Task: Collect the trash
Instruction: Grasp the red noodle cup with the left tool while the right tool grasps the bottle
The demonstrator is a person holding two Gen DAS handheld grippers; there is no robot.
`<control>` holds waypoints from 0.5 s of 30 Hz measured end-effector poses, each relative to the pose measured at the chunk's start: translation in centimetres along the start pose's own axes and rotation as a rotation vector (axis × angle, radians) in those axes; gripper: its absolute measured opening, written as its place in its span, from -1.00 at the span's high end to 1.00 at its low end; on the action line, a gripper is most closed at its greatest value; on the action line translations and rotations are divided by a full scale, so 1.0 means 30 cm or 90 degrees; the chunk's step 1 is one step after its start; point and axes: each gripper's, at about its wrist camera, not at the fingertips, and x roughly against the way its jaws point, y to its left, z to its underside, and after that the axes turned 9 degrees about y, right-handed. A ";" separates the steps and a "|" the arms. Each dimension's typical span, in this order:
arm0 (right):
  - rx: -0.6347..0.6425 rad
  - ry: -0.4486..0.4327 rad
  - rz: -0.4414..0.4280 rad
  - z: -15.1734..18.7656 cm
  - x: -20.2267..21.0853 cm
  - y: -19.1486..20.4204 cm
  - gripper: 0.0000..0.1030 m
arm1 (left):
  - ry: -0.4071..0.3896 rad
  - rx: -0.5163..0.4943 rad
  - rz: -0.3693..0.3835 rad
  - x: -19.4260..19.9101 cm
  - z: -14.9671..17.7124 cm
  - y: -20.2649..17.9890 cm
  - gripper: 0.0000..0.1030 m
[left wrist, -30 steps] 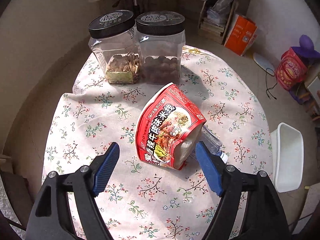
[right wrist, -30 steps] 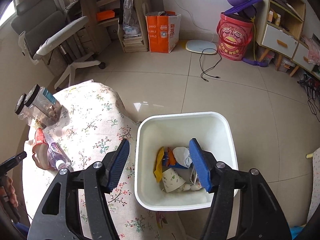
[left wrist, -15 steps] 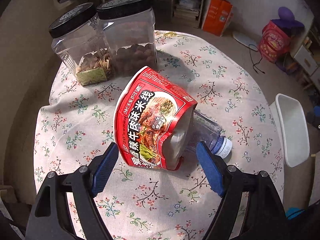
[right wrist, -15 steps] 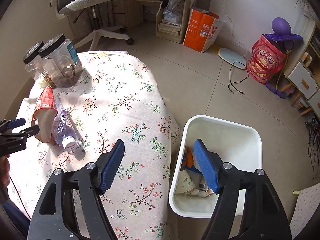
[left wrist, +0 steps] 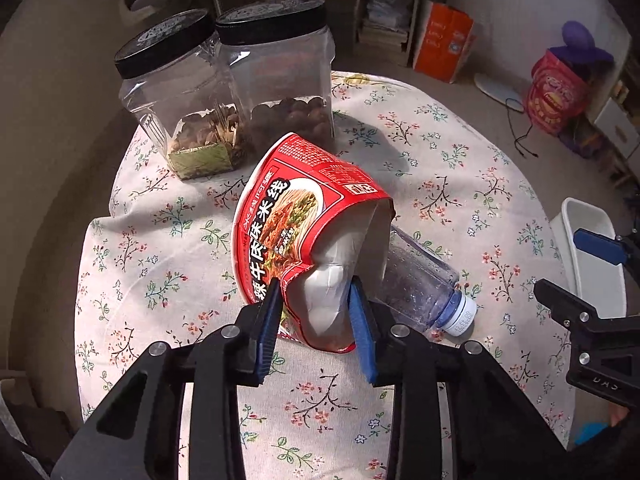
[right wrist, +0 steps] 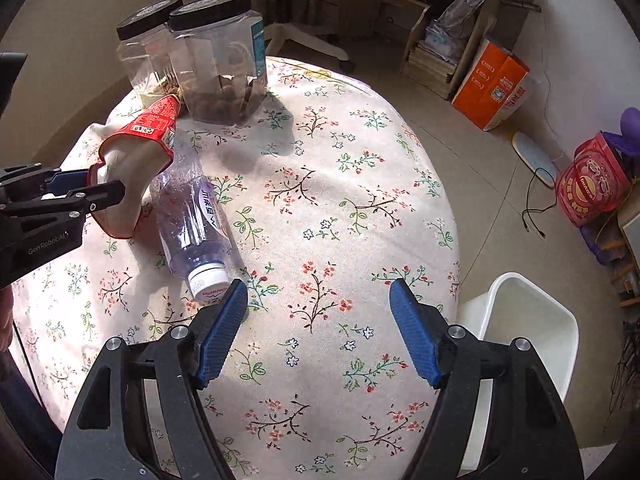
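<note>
The left gripper has just been closing, and its blue pads now pinch the crushed rim of the red noodle cup, likely so it can be lifted off the flowery table. The cup lies on its side, leaning on a plastic bottle beside it. The right gripper has just been opening and hangs wide and empty over the cloth, near the bottle cap. The white bin stands by the table, cut off, so its inside is hidden.

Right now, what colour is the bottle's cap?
White, on the bottle; the cap shows best in the right wrist view.
</note>
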 end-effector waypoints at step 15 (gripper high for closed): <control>0.095 -0.013 -0.050 -0.056 -0.116 0.272 -0.74 | -0.013 0.089 0.048 0.104 0.056 0.162 0.36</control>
